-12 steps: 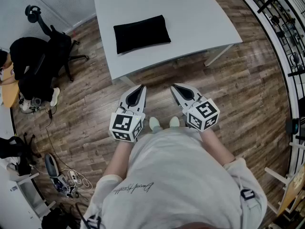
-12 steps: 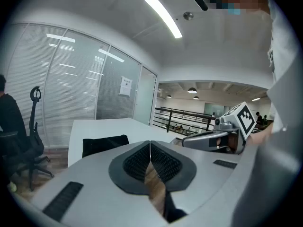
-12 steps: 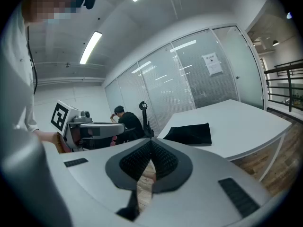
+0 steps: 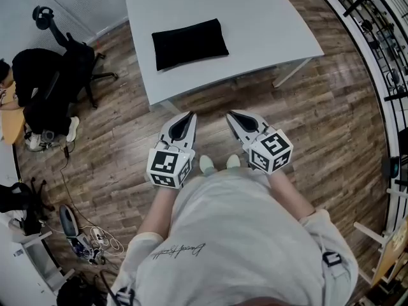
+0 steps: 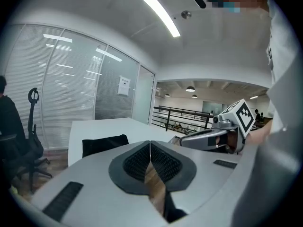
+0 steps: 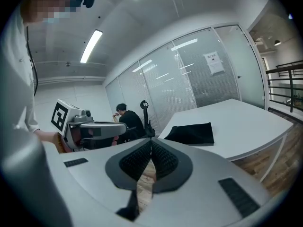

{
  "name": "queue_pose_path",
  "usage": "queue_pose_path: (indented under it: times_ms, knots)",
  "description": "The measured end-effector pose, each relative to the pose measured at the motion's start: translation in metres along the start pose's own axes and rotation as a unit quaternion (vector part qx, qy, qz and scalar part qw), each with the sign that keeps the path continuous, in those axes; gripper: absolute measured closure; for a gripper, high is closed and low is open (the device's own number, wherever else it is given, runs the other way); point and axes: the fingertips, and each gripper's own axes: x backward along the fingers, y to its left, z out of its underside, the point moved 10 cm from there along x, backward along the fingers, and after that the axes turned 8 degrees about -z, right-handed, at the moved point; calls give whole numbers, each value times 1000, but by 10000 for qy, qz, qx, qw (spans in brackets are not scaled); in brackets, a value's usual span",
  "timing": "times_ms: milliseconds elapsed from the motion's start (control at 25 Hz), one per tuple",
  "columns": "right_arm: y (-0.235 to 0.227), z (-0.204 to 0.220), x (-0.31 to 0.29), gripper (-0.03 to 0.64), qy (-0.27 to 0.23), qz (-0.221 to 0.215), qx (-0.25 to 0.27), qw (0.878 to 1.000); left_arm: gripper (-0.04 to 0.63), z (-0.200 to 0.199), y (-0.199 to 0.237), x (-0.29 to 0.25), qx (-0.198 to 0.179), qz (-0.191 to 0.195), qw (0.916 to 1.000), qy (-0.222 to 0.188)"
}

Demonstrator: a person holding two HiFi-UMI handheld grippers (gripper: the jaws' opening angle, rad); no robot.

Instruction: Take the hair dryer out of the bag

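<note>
The black rectangular fabric bag (image 4: pixel 190 44) lies flat on the white counter (image 4: pixel 268 18), left of centre; the hair dryer cannot be seen. The left tool (image 4: pixel 189 116) and right tool (image 4: pixel 231 115), jaws closed and empty, hang side by side over the wooden floor (image 4: pixel 319 120), well apart from the bag.

matt black cloth bag (image 4: pixel 189 44) on smooth white table (image 4: pixel 268 18); wood-plank floor (image 4: pixel 331 113).
</note>
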Motion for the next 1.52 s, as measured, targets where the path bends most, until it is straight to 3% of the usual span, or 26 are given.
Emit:
queue_pose_path:
  times_ms: [520, 680, 880, 1520]
  knots:
    - [27, -2, -27, 595, -219, -50, 130, 9997, 580, 1, 27, 17, 37, 156, 9997, -197]
    - [36, -2, -31, 594, -244, -13, 184, 9995, 580, 3, 31, 24, -198, 151, 9994, -234]
    - [40, -2, -34, 595, -212, 63, 324, 9992, 580, 5, 38, 25, -48, 153, 9995, -257]
    - [13, -14, -49, 595, -201, 122, 314, 9992, 583, -2, 54, -8, 55, 271, 9993, -243]
